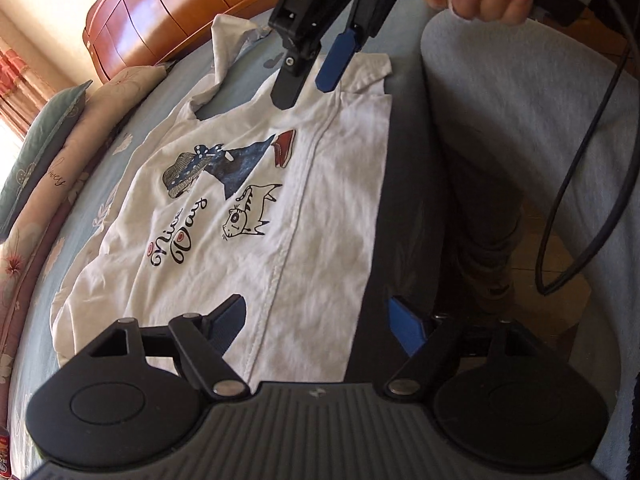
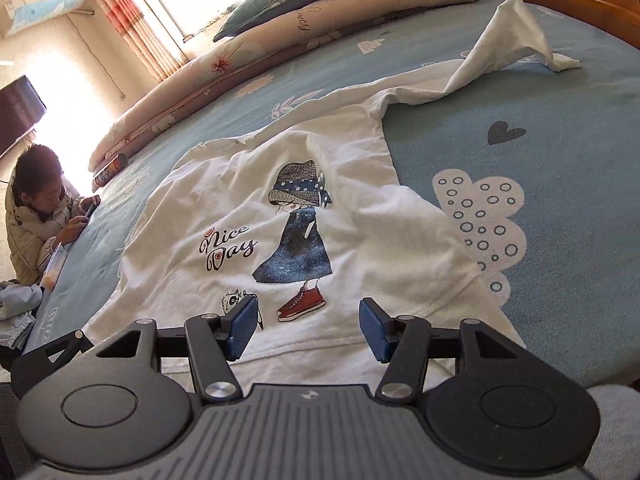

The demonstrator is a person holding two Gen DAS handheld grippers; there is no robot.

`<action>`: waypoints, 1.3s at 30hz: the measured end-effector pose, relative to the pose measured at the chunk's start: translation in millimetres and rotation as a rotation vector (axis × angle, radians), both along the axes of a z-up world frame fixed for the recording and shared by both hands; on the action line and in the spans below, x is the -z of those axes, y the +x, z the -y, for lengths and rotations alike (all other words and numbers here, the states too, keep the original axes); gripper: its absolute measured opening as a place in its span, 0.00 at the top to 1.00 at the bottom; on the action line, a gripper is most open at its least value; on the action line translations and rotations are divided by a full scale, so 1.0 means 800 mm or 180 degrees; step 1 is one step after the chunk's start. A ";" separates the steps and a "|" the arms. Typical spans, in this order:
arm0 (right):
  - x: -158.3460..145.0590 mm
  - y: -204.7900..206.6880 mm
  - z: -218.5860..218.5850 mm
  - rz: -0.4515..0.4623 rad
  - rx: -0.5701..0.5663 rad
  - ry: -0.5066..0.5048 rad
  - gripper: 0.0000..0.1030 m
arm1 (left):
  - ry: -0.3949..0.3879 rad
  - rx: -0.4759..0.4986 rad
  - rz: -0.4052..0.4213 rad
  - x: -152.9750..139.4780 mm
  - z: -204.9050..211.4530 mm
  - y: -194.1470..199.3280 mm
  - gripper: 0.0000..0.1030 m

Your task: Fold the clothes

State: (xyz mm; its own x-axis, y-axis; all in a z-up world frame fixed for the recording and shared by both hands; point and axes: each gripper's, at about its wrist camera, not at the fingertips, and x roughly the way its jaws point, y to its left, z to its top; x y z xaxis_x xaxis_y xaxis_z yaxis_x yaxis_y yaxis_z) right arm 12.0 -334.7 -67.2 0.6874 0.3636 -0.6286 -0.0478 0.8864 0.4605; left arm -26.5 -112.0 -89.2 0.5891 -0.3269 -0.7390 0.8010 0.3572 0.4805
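Both grippers — left (image 1: 318,322), right (image 2: 307,330) — gape unclenched over rumpled white cotton shirt (image 2: 280,216).

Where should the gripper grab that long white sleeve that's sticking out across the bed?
Probably best to grab the sleeve near its far cuff, coming down from above with the open right gripper. The cuff end is bunched and lifted off the blue sheet, so there is an edge to pinch, and from there the sleeve can be carried back over the shirt.
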 end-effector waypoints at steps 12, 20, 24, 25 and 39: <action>-0.018 -0.029 0.008 0.0198 0.0035 0.0084 0.35 | 0.0099 -0.0056 0.0100 -0.011 -0.001 0.008 0.23; -0.018 -0.035 0.009 0.0199 0.0056 0.0119 0.35 | -0.0103 -0.0191 0.0033 -0.022 -0.006 0.018 0.24; -0.016 -0.035 0.007 0.0176 0.0050 0.0112 0.35 | -0.0251 -0.0325 -0.0071 -0.032 -0.013 0.030 0.23; -0.016 -0.035 0.006 0.0172 0.0033 0.0104 0.35 | -0.0278 -0.0372 -0.0114 -0.032 -0.015 0.034 0.23; -0.020 -0.039 -0.020 0.0288 -0.0286 -0.0130 0.35 | -0.0577 -0.0701 -0.0400 -0.032 -0.029 0.056 0.23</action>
